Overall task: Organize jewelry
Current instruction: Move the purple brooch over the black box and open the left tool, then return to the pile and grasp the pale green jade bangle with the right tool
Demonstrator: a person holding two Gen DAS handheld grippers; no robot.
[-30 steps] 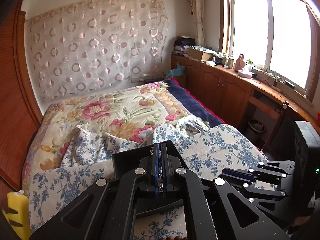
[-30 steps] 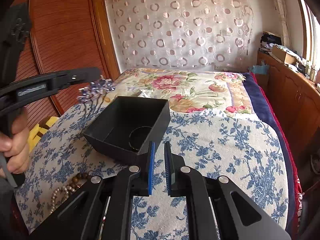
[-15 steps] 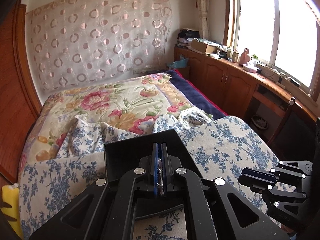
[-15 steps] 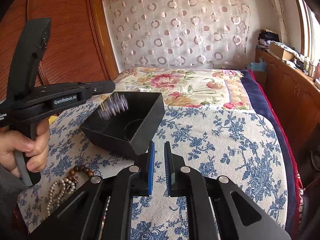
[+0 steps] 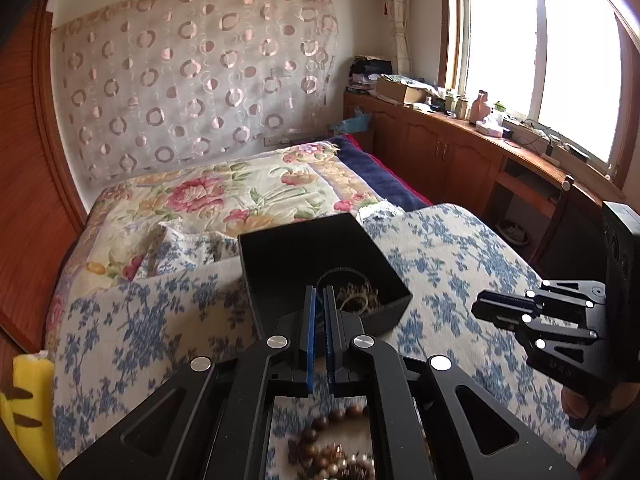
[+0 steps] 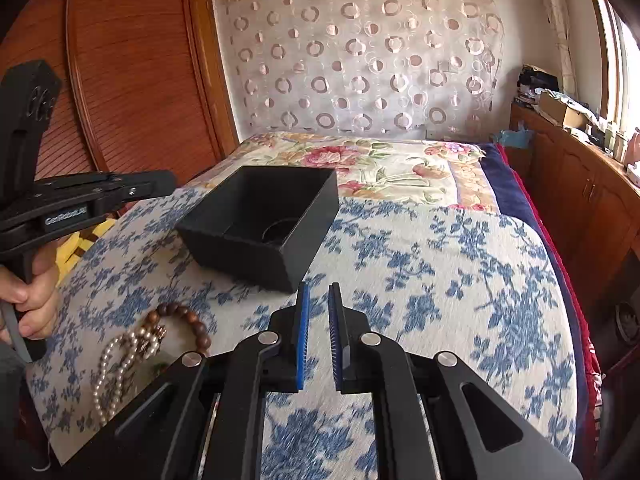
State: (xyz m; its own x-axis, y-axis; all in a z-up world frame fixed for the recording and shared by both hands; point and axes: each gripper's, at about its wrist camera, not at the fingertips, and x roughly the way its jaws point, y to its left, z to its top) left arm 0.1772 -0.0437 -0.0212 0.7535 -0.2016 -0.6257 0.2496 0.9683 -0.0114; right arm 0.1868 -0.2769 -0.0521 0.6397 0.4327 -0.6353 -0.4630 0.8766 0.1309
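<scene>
Jewelry is laid out on a bed covered with a blue floral cloth.

In the left wrist view, the left gripper is seen pressed together and empty, in front of a black box in which tangled jewelry is held; a window and wooden cabinets are shown at right. In the right wrist view, the right gripper is held nearly closed, nothing pinched; a wooden bead bracelet and pearl strand are left on the cloth beside the box.
</scene>
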